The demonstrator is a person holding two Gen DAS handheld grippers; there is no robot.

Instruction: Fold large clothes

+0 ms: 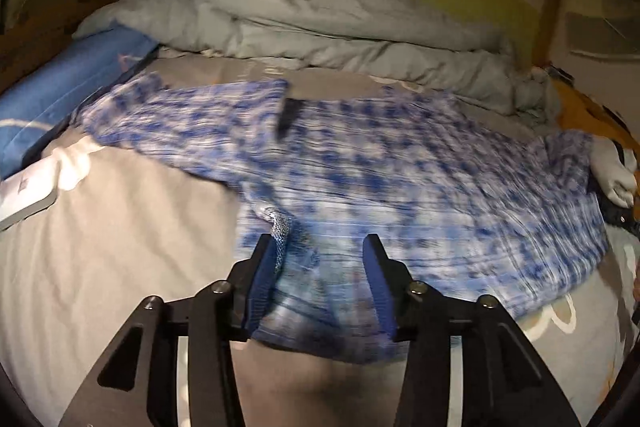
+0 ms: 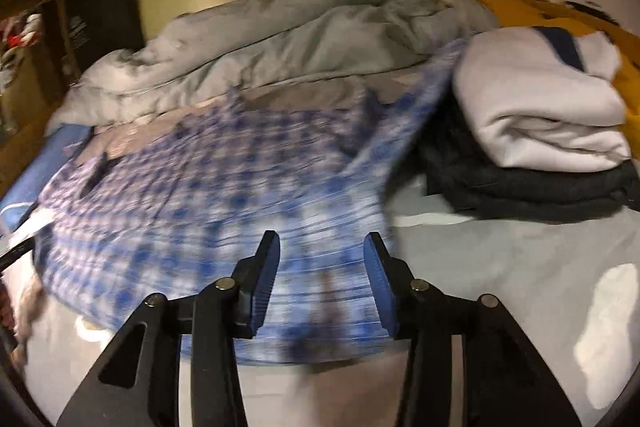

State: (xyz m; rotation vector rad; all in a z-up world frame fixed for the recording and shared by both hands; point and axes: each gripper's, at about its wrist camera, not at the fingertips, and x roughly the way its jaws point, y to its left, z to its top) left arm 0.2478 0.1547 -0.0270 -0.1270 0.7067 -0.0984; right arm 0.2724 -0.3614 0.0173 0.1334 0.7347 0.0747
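1. A blue-and-white checked garment (image 1: 360,163) lies spread across the grey bed sheet (image 1: 120,227), blurred in both views; it reaches from the left side of the bed towards the right.
2. The left gripper (image 1: 320,247) hangs over the garment's near edge with its jaws apart. A fold of the cloth lies against the left pad, but the pads do not press on it.
3. The right gripper (image 2: 322,247) is likewise released, jaws apart over the near edge of the garment (image 2: 224,187), nothing clamped between them.
4. A rumpled grey duvet (image 1: 320,19) is bunched along the far side of the bed.
5. To the right of the garment stands a stack of folded clothes: a white piece (image 2: 544,99) on top of a dark one (image 2: 520,187).
6. A blue pillow (image 1: 60,91) lies at the far left.
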